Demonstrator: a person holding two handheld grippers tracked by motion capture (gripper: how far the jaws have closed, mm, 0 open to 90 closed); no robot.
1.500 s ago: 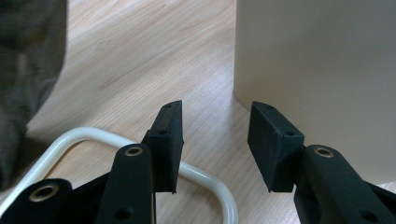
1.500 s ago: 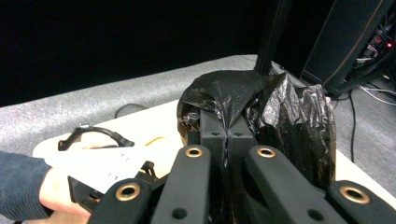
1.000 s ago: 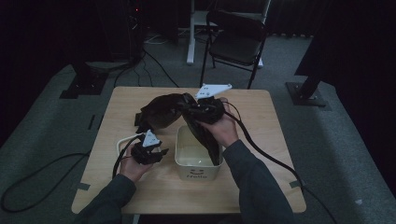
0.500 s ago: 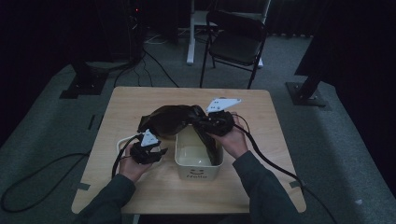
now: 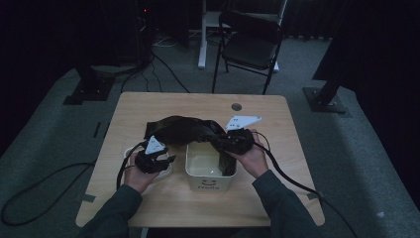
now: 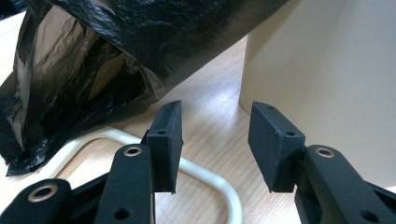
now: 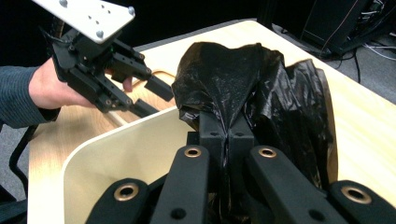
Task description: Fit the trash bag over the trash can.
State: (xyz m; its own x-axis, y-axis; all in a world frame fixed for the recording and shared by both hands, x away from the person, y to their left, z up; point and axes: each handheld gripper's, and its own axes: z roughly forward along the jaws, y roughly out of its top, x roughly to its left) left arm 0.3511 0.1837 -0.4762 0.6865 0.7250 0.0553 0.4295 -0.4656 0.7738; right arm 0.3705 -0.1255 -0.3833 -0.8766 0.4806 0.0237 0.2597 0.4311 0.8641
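We hold the right claw pressed together on a gathered fold of the black plastic bag, and that pinch sits just above the near rim of the cream bin, so the film hangs where it can be fed down into the opening; the bulk of the bag trails away beyond the claw, draped across the desk on the far side of the bin rather than inside it, which we judge means lining the bin is only begun; gripping a bunched fold rather than a single edge gives the thin, slippery film something the pads cannot slide off; our left claw stands spread with nothing between its pads, low over the desk, the bin's outer wall just to one side of it and the loose dark end of the bag ahead and to the other side; beneath it lies a pale looped rim flat on the wood, perhaps a frame belonging to the bin, though we cannot tell; held ready like this, it seems placed to catch the bag's free end or steady the bin.
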